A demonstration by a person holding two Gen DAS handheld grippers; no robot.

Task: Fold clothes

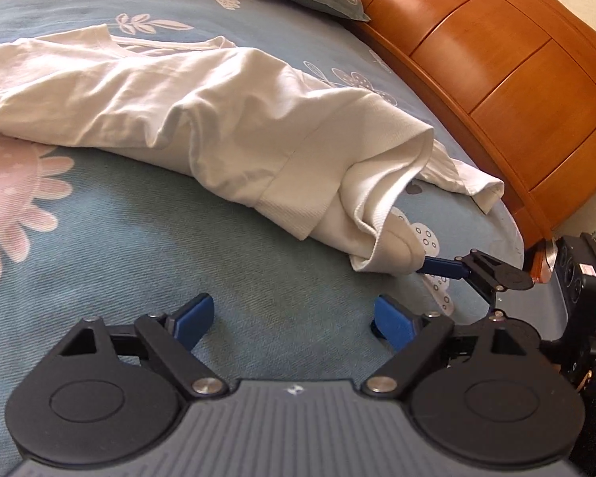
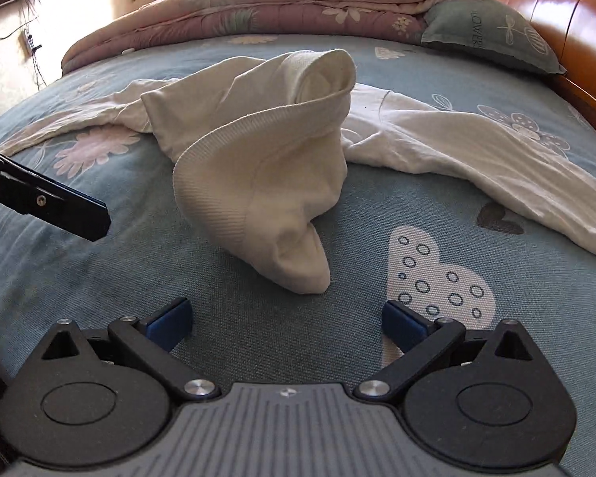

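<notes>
both grippers are low over the bed and nothing is caught yet. the white garment [image 1: 186, 107] lies crumpled across the blue floral bedspread [image 1: 147, 246], running from 9 o'clock in the left wrist view down to a bunched ribbed end at about 4 o'clock. in the right wrist view that ribbed cuff [image 2: 258, 183] stands up in a cone dead centre, tip touching the bedspread just ahead of the jaws.

the left gripper [image 1: 294, 318] has its jaws spread wide, blue pads bare, only bedspread between them, the cloth well up at 12 o'clock. the right gripper [image 2: 286, 318] is wide open too, nothing between its pads; seen from the left wrist, 1 of its blue fingers sits right at the tip of the bunched cuff at 4 o'clock, touching or just beside it, i can't tell which.

this reads as the opening step: reaching for the cloth so it can be spread flat before any fold. a wooden headboard [image 1: 496, 79] sits at 2 o'clock, a pillow [image 2: 492, 39] at 1 o'clock, both clear of the work.

next move, by my judgement: the right jaws need to ease forward around the cuff's tip and pinch only the ribbed edge, while the left finds a 2nd hold further along, so the 2 can pull the garment taut.
</notes>
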